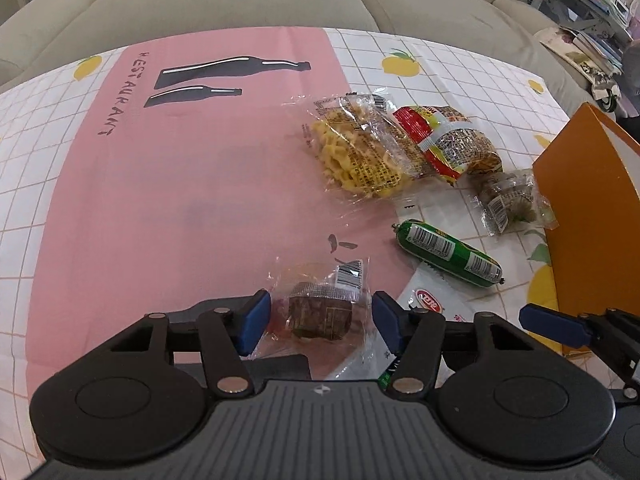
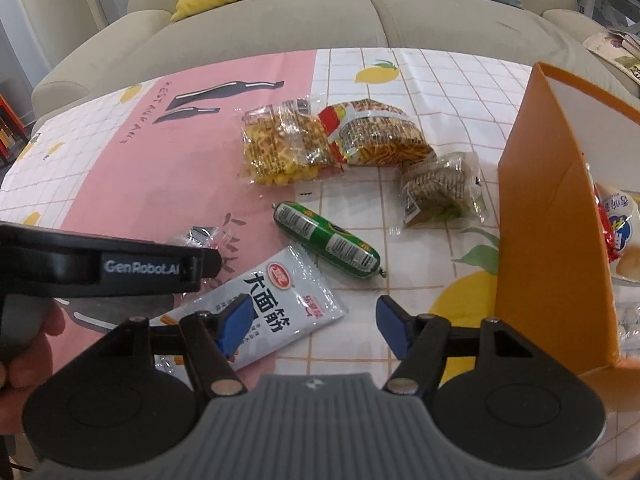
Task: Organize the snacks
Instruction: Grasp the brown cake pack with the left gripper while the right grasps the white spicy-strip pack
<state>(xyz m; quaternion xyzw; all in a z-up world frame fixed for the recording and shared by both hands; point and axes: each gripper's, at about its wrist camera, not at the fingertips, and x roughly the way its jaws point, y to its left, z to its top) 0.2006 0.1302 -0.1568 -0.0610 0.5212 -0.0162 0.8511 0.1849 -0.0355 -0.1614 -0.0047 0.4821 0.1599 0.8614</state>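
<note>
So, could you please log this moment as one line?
left gripper: open around brown snack | right gripper: open over white packet | orange box: on right, partly filled

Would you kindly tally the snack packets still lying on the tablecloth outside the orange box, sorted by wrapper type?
Clear wrappers: 4 (yellow crisps, stick snacks with a red label, brown cake, dark brown snack)
Green sausage: 1
White sachet: 1
Total: 6
</note>
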